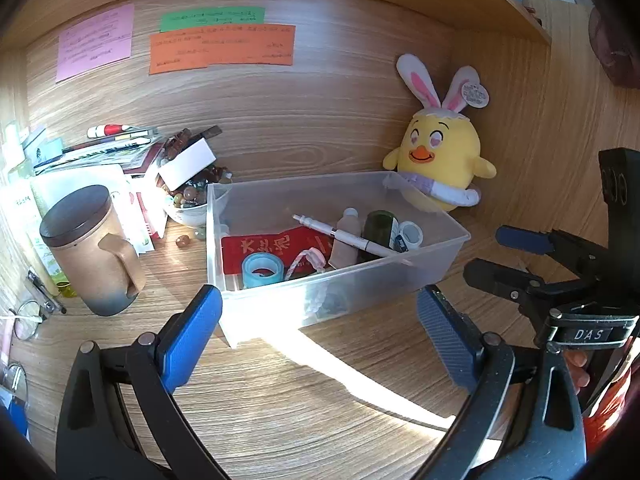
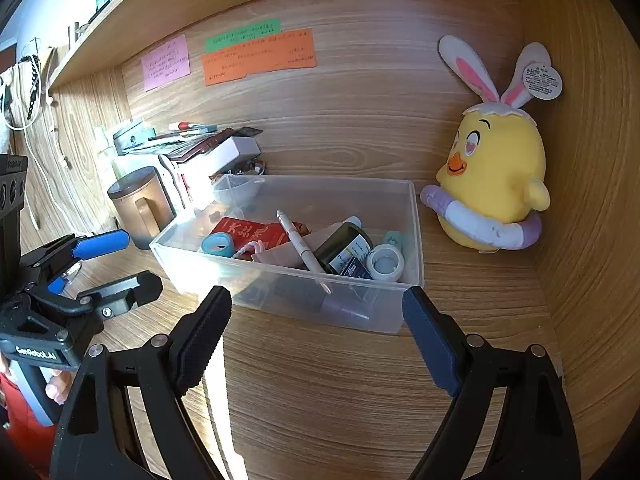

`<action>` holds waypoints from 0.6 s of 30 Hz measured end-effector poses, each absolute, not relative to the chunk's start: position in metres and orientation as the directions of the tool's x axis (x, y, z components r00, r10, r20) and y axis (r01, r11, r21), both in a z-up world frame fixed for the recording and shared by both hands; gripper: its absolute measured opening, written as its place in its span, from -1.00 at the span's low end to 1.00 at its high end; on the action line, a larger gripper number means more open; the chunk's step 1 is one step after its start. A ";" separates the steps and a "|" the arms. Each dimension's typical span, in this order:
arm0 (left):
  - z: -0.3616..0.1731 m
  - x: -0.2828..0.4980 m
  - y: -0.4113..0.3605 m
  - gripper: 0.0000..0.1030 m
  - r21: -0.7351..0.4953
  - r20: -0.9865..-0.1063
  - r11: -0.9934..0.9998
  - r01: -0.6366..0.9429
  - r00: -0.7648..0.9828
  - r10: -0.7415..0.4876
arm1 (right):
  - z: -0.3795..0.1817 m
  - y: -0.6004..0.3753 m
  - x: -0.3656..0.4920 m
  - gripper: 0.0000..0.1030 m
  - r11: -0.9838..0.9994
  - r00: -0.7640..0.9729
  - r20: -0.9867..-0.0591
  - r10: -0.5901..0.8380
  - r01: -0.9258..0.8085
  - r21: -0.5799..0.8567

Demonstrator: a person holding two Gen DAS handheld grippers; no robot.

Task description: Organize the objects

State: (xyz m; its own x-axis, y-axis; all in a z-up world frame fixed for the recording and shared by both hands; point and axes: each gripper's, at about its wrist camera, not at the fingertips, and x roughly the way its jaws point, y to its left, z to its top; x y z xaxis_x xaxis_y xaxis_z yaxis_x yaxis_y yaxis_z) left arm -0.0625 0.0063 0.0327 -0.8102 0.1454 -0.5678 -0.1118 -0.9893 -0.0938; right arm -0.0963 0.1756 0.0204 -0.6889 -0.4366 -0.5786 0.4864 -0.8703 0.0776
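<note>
Presently, both grippers are seen poised over the wooden table point(image 1: 280, 400), in front of a clear plastic bin point(image 1: 448, 236). The left gripper point(image 1: 320, 312) has its jaws spread wide, nothing between the blue pads, nothing held; the bin's near wall lies just beyond the fingertips. The right gripper point(image 2: 316, 308) is likewise well open and empty, its jaws framing the bin's near wall without touching it. Each gripper is also caught in the other's view (the right one at the right edge of the left wrist view, the left one at the left edge of the right wrist view), with part of a hand point(image 1: 578, 372) visible behind the handle.

Contents of the bin, as recorded: a red packet point(image 1: 272, 248) with gold characters lying flat on the bottom, a light blue tape roll point(image 1: 262, 270) at the near left, a pink-and-white cord point(image 1: 308, 260) beside it, a white pen point(image 1: 352, 240) lying diagonally across the other items, a beige bottle point(image 1: 346, 240), a dark green bottle point(image 1: 378, 230) on its side, and a white tape roll point(image 1: 410, 234) toward the right end.

Outside the bin: a brown lidded mug point(image 1: 90, 248) stands upright to the left, near a bowl of coloured stones point(image 1: 188, 202) and a stack of papers. A yellow chick plush point(image 1: 440, 160) with rabbit ears sits in the back right corner, just behind the bin. Coloured notes point(image 1: 222, 48) are stuck to the back panel.
</note>
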 end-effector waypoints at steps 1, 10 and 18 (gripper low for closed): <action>0.033 -0.063 0.006 0.92 -0.094 -0.568 -0.990 -0.109 -0.810 0.144 | 0.020 0.175 -0.096 0.66 -0.871 -0.691 -0.578 -0.435 0.485 0.075; 0.025 -0.066 0.001 0.93 -0.107 -0.578 -0.991 -0.082 -0.806 0.129 | 0.019 0.172 -0.096 0.66 -0.867 -0.686 -0.579 -0.440 0.494 0.073; 0.021 -0.070 -0.004 0.93 -0.119 -0.587 -0.990 -0.073 -0.799 0.129 | 0.017 0.168 -0.098 0.67 -0.865 -0.681 -0.586 -0.439 0.496 0.071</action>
